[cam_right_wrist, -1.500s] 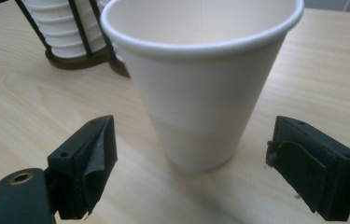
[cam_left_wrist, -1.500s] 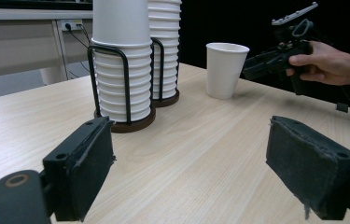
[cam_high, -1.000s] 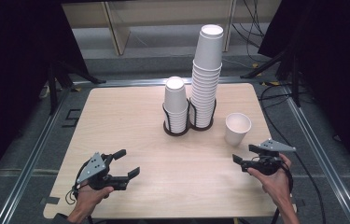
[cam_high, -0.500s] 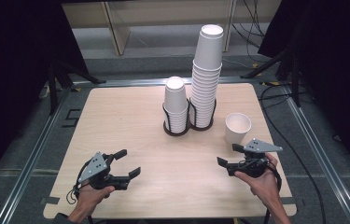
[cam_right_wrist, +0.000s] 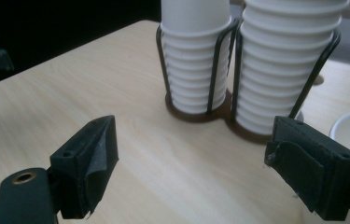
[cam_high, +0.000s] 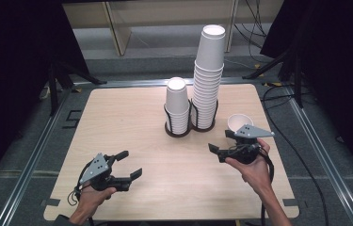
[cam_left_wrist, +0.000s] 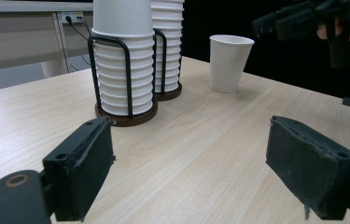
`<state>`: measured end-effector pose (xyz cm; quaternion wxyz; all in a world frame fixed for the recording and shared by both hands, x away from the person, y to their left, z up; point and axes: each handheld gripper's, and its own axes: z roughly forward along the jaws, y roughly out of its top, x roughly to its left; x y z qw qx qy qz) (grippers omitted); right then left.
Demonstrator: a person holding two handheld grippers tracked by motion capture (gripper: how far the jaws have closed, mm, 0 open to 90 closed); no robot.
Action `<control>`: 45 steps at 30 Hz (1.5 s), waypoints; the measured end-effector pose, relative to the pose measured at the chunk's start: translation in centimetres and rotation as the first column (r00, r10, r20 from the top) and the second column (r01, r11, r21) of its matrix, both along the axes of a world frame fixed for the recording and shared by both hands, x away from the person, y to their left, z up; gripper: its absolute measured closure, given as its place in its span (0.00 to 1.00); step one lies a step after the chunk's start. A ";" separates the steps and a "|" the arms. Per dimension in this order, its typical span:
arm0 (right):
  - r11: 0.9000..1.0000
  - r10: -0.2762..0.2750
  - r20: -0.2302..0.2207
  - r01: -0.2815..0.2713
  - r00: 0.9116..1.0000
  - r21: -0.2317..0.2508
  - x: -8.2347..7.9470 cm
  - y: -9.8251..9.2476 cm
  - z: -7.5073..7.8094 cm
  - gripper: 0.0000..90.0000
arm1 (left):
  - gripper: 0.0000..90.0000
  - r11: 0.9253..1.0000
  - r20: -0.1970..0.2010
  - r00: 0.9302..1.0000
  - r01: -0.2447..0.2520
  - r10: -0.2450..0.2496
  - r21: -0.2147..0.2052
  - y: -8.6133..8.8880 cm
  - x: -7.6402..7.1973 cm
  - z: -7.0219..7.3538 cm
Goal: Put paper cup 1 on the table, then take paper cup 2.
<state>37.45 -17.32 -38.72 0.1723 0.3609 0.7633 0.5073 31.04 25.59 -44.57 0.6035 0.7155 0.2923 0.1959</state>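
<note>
1. Desk (cam_high: 117, 122): pale wood top that carries all the items below. Nothing on it has shifted in the last second.
2. Tall stack (cam_high: 208, 75): nested white paper cups, upright in the right ring of the holder. Unchanged.
3. Short stack (cam_high: 177, 106): the same cups in the left ring, touching the tall stack's side. Unchanged.
4. Holder (cam_high: 179, 133): black wire double rack on a dark base, near the desk's far middle.
5. Right gripper (cam_high: 219, 140): the one item that has changed.
   - A second ago it sat lower and further right, beside the cup. It has since lifted and swung toward the holder.
   - Its fingers (cam_right_wrist: 86, 165) are spread wide with nothing between them, and they point at the base of the two stacks.
   - Its grey plate now covers the cup's near rim in the high view.
6. Left gripper (cam_high: 132, 163): near the front left edge of the desk, in the same place as before. Its fingers (cam_left_wrist: 81, 172) are spread and empty.
7. Cup (cam_high: 238, 121): a single loose cup, upright and mouth up, just right of the holder. Nothing grips it.
8. Reading: the right gripper has passed the cup and squared up to the stacks. The next grasp is probably on a stack rather than the loose cup. No cup is in hand yet.
</note>
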 end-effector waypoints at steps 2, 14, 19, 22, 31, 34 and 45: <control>1.000 -0.012 -0.017 0.012 1.000 0.007 0.4 0.4 0.7 0.19 | 0.16 1.000 0.000 1.000 -0.001 0.001 -0.002 0.0 0.0 0.0; 0.993 -0.107 0.035 0.105 0.994 0.063 2.7 0.6 4.3 0.17 | 0.16 1.000 -0.004 1.000 -0.007 0.007 0.002 0.0 0.1 0.0; 0.990 -0.124 0.031 0.122 0.992 0.070 3.3 0.5 5.9 0.17 | 0.16 1.000 -0.006 1.000 -0.007 0.007 0.001 0.0 0.1 -0.1; 0.989 -0.135 0.049 0.132 0.990 0.072 4.0 0.5 6.7 0.17 | 0.16 1.000 -0.006 1.000 -0.006 0.006 0.001 0.0 0.1 -0.1; 0.983 -0.173 0.089 0.165 0.981 0.085 5.7 0.7 9.9 0.17 | 0.16 1.000 -0.001 1.000 0.004 -0.004 -0.015 -0.1 0.2 -0.2; 0.982 -0.168 0.087 0.158 0.982 0.107 6.4 0.7 10.7 0.17 | 0.16 1.000 -0.002 1.000 0.003 -0.004 -0.016 -0.1 0.2 -0.2; 0.976 -0.214 0.146 0.204 0.966 0.079 9.4 1.4 14.5 0.17 | 0.16 1.000 -0.008 1.000 0.005 -0.005 -0.011 -0.1 0.2 -0.3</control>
